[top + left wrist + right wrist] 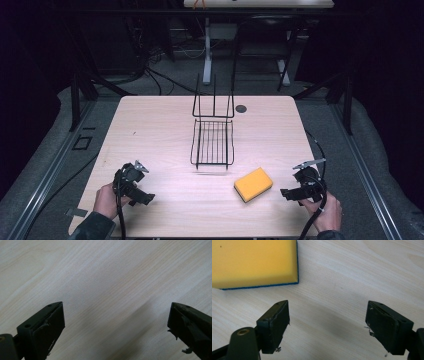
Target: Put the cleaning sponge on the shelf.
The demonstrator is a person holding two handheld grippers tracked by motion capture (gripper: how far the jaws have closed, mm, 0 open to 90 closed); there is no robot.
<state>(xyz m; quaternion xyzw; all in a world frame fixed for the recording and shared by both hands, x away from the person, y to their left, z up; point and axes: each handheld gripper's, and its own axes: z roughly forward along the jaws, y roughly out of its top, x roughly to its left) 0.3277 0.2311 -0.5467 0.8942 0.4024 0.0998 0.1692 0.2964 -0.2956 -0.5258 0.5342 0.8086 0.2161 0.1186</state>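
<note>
Here, both tongs wide and empty, yellow sponge near right, wire rack beyond.

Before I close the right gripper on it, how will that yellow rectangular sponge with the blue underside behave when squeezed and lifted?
The yellow rectangular sponge looks like soft foam with rounded edges, so it will probably compress between the pads and feel light. Lying flat on the pale wooden table, it is unlikely to roll or tip. The thin blue underside may be coarser, so a push would likely drag rather than slide freely.

Sponge on table, near right claw, wire rack behind it
</note>
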